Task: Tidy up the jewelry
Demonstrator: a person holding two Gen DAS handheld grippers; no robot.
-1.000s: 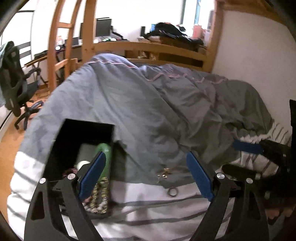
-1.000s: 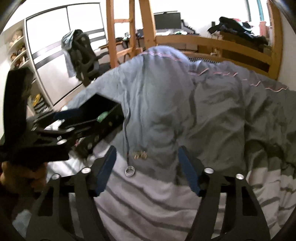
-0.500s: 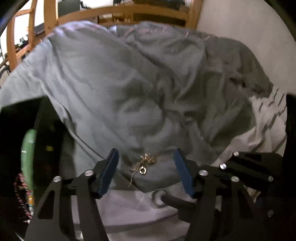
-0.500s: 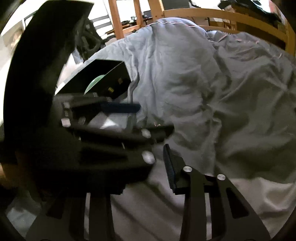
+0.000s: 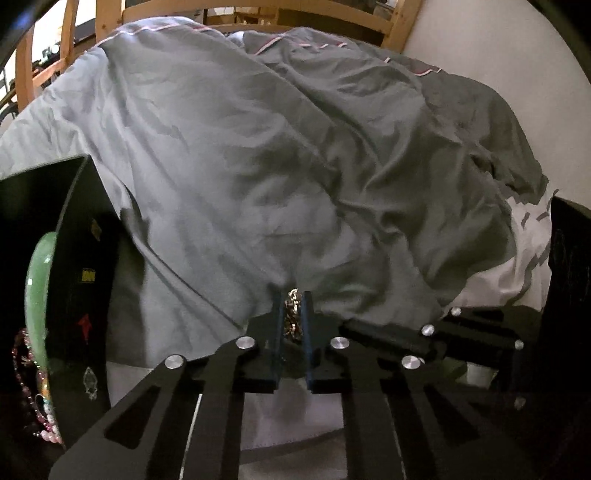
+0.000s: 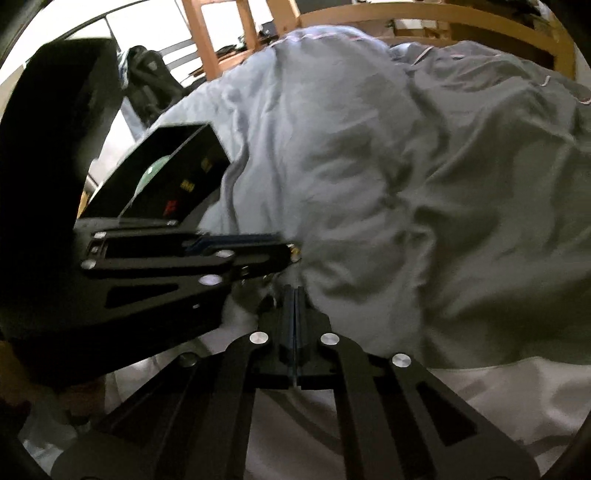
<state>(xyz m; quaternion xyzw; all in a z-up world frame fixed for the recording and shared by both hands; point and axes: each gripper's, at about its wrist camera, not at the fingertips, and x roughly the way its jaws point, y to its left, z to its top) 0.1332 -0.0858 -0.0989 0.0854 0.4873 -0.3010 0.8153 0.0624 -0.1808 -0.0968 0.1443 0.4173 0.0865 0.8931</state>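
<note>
My left gripper [image 5: 293,301] is shut on a gold chain [image 5: 293,314] at the grey duvet's lower edge; the chain is bunched between the blue pads. In the right wrist view the left gripper [image 6: 291,254] comes in from the left with a gold glint at its tip. My right gripper [image 6: 294,295] is shut, pads pressed together right beside it, down on the sheet; I cannot see anything between them. The silver ring is hidden. A black jewelry box [image 5: 79,266] stands at the left with a green bangle [image 5: 37,280] and pink beads [image 5: 33,406] inside; it also shows in the right wrist view [image 6: 173,177].
A rumpled grey duvet [image 5: 295,155] covers most of the bed over a white striped sheet [image 5: 532,236]. A wooden bed frame [image 5: 258,14] runs along the far side. An office chair [image 6: 147,85] stands beyond the bed at the left.
Both grippers have closed. The left moved forward and shut on the gold chain. The right came down beside it, where the silver ring lay, and shut.
</note>
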